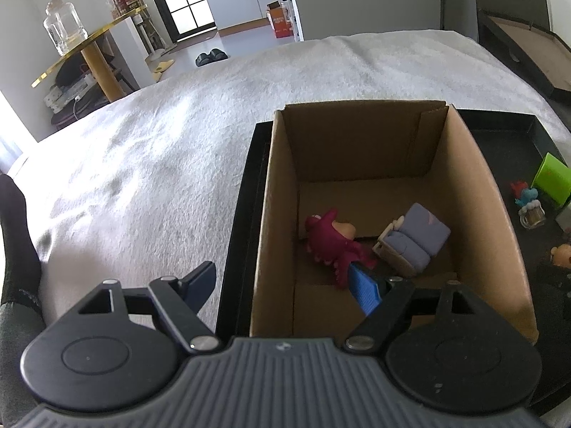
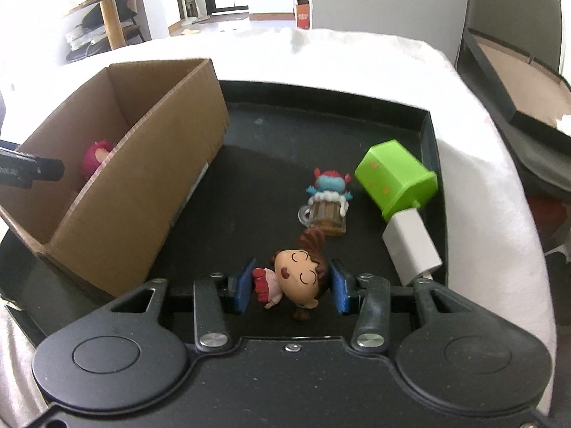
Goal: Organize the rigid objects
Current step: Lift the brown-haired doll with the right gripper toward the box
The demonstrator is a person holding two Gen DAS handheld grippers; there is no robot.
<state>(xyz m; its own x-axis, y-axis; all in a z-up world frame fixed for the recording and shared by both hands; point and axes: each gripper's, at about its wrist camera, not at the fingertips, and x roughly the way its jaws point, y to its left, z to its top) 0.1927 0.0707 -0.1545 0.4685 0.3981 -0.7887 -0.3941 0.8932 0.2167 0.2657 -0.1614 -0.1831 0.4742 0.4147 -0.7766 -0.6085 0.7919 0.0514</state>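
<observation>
An open cardboard box point(image 1: 357, 142) stands on a black tray point(image 1: 235, 235). Inside it lie a magenta octopus toy point(image 1: 332, 246) and a small lilac sofa point(image 1: 414, 242). My left gripper point(image 1: 282, 287) is open and empty, with one finger inside the box by the octopus and the other outside its left wall. In the right wrist view, my right gripper point(image 2: 292, 290) is shut on a brown-haired doll figure point(image 2: 296, 278), with both blue pads against its sides low over the tray point(image 2: 285, 125). The box point(image 2: 142, 185) stands to the left of it.
On the tray's right side are a blue monster in a beer mug point(image 2: 326, 199), a green block point(image 2: 396, 174) and a white charger point(image 2: 412, 249). The tray rests on a white blanket point(image 1: 142, 160). A gold shelf point(image 1: 92, 35) stands far left.
</observation>
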